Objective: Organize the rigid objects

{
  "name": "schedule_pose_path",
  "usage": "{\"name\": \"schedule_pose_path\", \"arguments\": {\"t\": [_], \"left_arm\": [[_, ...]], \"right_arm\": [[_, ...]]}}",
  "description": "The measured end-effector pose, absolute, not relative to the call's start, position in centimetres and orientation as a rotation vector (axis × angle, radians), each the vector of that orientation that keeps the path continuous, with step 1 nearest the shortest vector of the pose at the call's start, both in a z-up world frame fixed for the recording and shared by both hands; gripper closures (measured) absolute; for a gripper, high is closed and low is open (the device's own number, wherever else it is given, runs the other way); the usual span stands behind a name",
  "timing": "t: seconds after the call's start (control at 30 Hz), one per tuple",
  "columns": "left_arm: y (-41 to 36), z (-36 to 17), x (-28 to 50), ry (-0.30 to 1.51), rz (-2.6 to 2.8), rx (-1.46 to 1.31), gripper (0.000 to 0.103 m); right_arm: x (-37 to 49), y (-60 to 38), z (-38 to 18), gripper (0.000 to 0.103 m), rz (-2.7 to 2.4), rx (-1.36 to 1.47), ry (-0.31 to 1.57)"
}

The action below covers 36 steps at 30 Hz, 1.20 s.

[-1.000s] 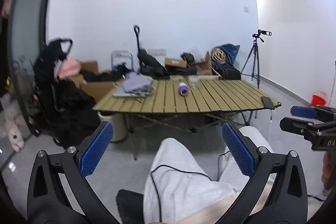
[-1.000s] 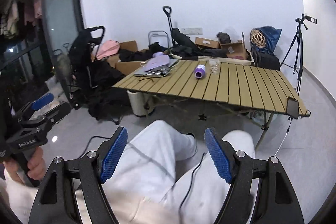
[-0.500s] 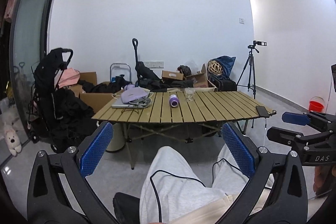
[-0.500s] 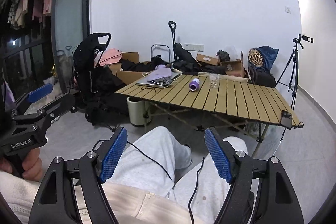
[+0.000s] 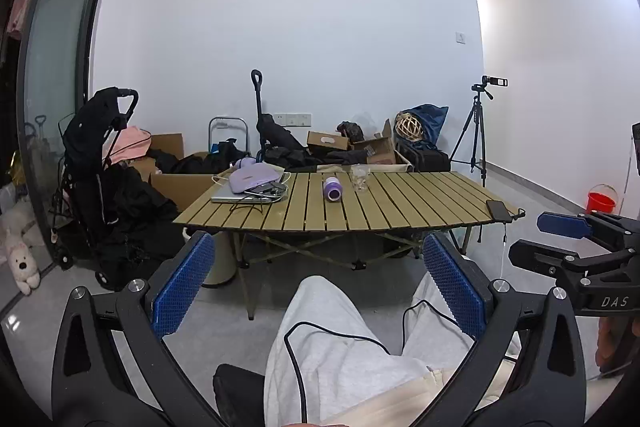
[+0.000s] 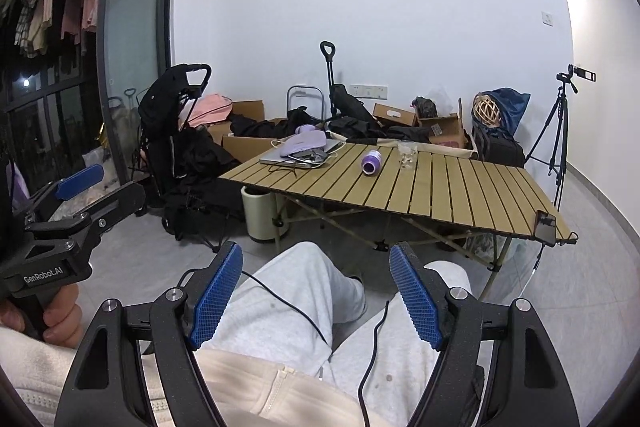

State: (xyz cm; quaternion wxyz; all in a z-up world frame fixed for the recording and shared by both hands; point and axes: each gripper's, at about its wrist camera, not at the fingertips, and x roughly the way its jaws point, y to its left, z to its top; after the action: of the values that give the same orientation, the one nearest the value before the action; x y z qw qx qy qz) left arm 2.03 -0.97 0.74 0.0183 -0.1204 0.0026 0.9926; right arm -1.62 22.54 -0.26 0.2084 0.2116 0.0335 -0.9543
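Note:
A slatted wooden table stands well ahead of both grippers. On it lie a purple bottle on its side, a clear glass, a laptop with a lilac pouch and cables on top, and a black phone at the right edge. My left gripper and my right gripper are open and empty, held low over the person's grey-trousered knees.
A black stroller and cardboard boxes stand left of the table. A tripod with camera and a red bucket are at the right. A pale bin sits under the table. Bags line the far wall.
Both cameras have tilted upward, so the table sits lower in view and more wall shows. The grippers stay open and empty.

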Motion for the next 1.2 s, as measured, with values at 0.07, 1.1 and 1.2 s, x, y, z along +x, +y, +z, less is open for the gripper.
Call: {"name": "schedule_pose_path", "arguments": {"t": [0.07,1.1,1.2], "left_arm": [[-1.08,0.77,2.04,0.008,3.081,-0.374,0.000],[-1.32,0.93,2.03,0.005,3.066,-0.388,0.000],[-1.24,0.94,2.07,0.001,3.066,-0.390,0.000]], "right_arm": [[-1.62,22.58,-0.28,0.022,-2.655,0.590,0.093],[-1.55,23.15,-0.32,0.022,-2.655,0.594,0.109],[-1.55,23.13,-0.27,0.022,-2.655,0.594,0.109]]}}
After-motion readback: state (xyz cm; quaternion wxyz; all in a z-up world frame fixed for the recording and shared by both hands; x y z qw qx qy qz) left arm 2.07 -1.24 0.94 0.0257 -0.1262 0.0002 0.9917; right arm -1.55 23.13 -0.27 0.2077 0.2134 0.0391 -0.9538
